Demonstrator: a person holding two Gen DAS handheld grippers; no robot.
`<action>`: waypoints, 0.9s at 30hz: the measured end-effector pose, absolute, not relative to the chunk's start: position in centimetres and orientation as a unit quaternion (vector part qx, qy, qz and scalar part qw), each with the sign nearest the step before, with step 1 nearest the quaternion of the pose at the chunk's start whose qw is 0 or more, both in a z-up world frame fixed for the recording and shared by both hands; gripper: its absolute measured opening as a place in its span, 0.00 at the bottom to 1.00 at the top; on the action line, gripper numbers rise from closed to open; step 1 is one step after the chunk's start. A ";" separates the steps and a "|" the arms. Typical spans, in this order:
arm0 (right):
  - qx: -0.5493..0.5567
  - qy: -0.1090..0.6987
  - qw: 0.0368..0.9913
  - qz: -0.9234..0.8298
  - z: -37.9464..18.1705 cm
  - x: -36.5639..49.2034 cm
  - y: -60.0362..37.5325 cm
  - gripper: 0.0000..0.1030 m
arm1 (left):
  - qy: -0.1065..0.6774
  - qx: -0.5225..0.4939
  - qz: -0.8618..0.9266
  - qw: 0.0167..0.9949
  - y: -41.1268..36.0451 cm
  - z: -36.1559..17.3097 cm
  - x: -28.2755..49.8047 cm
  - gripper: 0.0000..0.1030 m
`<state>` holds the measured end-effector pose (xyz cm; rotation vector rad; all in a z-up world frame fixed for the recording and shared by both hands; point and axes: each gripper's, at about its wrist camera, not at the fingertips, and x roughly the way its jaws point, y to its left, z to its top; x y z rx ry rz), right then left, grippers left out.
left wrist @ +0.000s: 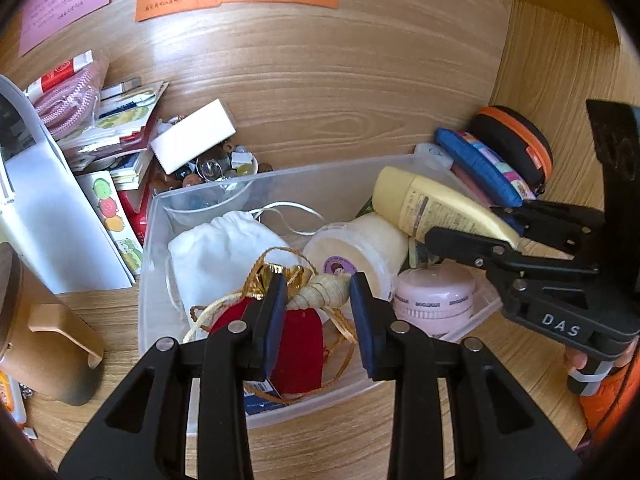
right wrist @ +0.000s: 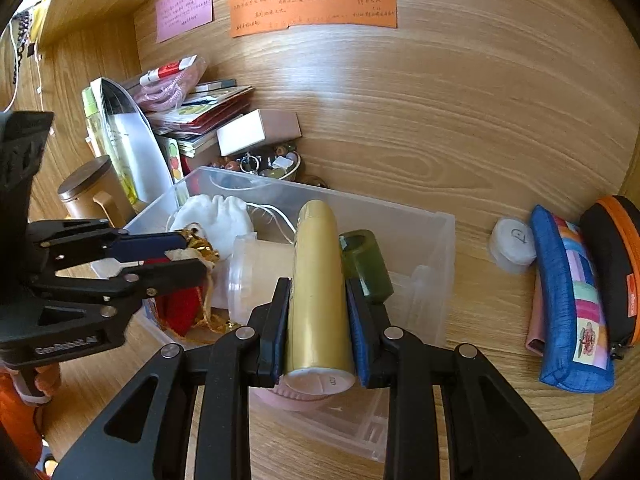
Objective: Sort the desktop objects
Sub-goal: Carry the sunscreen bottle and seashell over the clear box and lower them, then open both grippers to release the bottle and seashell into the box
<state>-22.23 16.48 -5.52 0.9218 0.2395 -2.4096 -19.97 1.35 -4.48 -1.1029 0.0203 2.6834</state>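
From the left wrist camera, the left tongs (left wrist: pixel 318 312) hang spread over the clear plastic storage bin (left wrist: pixel 208 196) on the wooden counter (left wrist: pixel 320 92), their blue pads either side of a pale spiral seashell (left wrist: pixel 324 292) that lies on a red velvet pouch with gold cord (left wrist: pixel 300 344); nothing is pinched. The likely trouble here is that pressing together on the shell would snag the loose cord and drag the pouch up with it, or the shell's smooth taper could squirt out from between the pads. In the same view the right tongs (left wrist: pixel 508 226) grip the cream-yellow plastic lotion tube (left wrist: pixel 436 204) above a round white tub (left wrist: pixel 356 252) and a pink round jar (left wrist: pixel 434 296). From the right wrist camera, the right tongs (right wrist: pixel 318 320) pinch that tube (right wrist: pixel 318 272) near its cap end, over the bin (right wrist: pixel 420 216), beside a dark green glass bottle (right wrist: pixel 366 266). The glossy tube could slide through the pads or, if swung, knock the bottle; the left tongs (right wrist: pixel 192 256) work close by, so the two could collide.
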 end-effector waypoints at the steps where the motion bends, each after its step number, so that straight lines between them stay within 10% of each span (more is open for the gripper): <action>1: 0.342 0.090 0.271 -0.895 -5.6 -22.2 16.5 0.23 | 0.008 -0.379 0.917 0.120 1.4 -4.6 -20.1 0.31; 20: 0.339 0.094 0.261 -0.899 -6.1 -22.6 16.4 0.26 | 0.023 -0.382 0.918 0.099 1.6 -5.4 -20.2 0.36; 27: 0.338 0.089 0.265 -0.899 -6.0 -22.4 16.5 0.42 | 0.025 -0.377 0.921 0.092 1.4 -5.3 -19.9 0.50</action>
